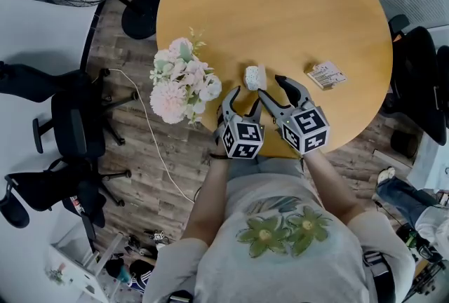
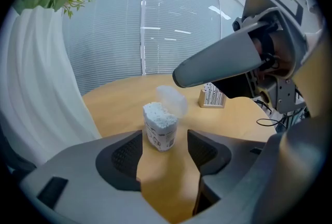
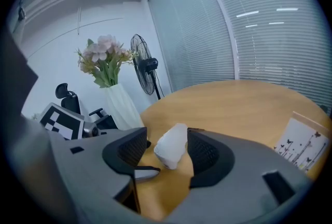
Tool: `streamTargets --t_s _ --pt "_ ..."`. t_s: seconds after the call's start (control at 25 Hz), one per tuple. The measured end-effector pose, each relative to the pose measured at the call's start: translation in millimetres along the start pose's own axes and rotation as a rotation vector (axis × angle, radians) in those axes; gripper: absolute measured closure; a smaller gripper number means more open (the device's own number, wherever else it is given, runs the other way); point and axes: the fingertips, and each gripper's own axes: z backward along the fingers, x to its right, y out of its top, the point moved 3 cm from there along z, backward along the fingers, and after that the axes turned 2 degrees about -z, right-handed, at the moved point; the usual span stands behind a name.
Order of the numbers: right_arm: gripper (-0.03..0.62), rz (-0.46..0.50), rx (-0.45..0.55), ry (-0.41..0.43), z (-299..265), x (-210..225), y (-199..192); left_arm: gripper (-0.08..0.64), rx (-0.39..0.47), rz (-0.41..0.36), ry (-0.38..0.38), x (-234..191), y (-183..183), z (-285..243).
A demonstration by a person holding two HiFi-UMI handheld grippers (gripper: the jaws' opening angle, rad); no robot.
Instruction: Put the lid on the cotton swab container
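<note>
**Both tongs open at the swab container, lid not yet down**

The cotton swab container [image 2: 160, 127] stands on the worktop [image 1: 280, 7] close to its near edge. It is right of the flowers [image 1: 184, 81] and left of a small card packet [image 1: 326, 75]. The left tongs [image 2: 165, 151] gape wide, with the container just beyond the pads and nothing pinched. The right tongs [image 3: 166, 154] stand apart too, the container between them and unclamped. The clear lid [image 2: 174, 99] looks tipped up at the container's far-right side, swabs showing, so I'd call it unclosed. The tidy way from here is for one pair to squeeze the body lightly, low down. The other then swings the lid over and presses it flat. Push too hard and that light container likely tips.
</note>
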Motion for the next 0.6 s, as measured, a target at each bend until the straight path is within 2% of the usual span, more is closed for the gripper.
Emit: streamTargets --t_s 0.16,0.24,0.6 --pt "0.33 -0.027 0.0 0.02 -3.8 -0.1 -0.1 0.273 0.0 -0.007 -0.005 0.5 -1.0 -5.1" --pt "0.299 -0.038 -0.002 0.029 -5.1 0.0 -0.5 0.247 -0.003 -0.013 -0.008 1.1 -2.2 -7.9" --pt "0.299 -0.068 -0.013 0.036 -5.9 3.5 -3.3 0.247 -0.021 -0.026 -0.01 4.9 -7.7 -17.4"
